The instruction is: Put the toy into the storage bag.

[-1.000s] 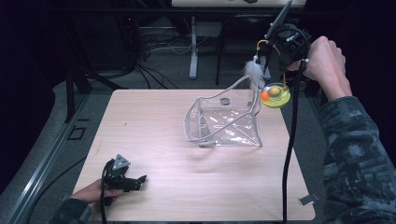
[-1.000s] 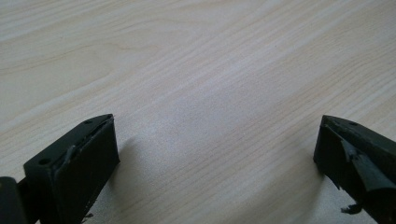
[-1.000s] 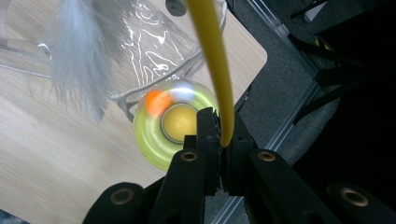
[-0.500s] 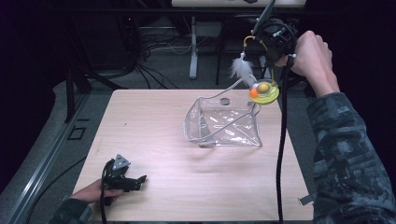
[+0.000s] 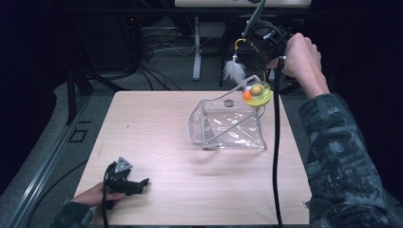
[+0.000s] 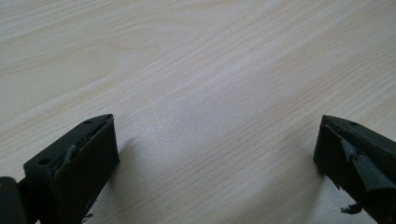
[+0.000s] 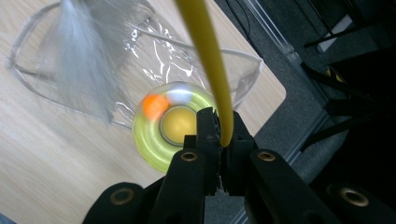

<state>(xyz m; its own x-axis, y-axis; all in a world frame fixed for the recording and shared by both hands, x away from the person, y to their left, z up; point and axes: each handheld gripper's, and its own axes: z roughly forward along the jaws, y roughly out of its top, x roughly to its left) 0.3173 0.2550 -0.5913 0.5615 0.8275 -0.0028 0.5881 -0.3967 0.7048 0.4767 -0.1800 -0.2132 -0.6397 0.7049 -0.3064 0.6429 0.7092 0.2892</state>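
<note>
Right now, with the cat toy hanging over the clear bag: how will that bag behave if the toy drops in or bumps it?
The clear bag looks floppy: its walls sag and crease. Probably light, so a bump may slide it on the smooth table. Its open mouth could fold shut under the cat toy.

one clear pouch (image 5: 227, 127), one feather toy (image 5: 256, 94), two grippers (image 5: 127, 184)
</note>
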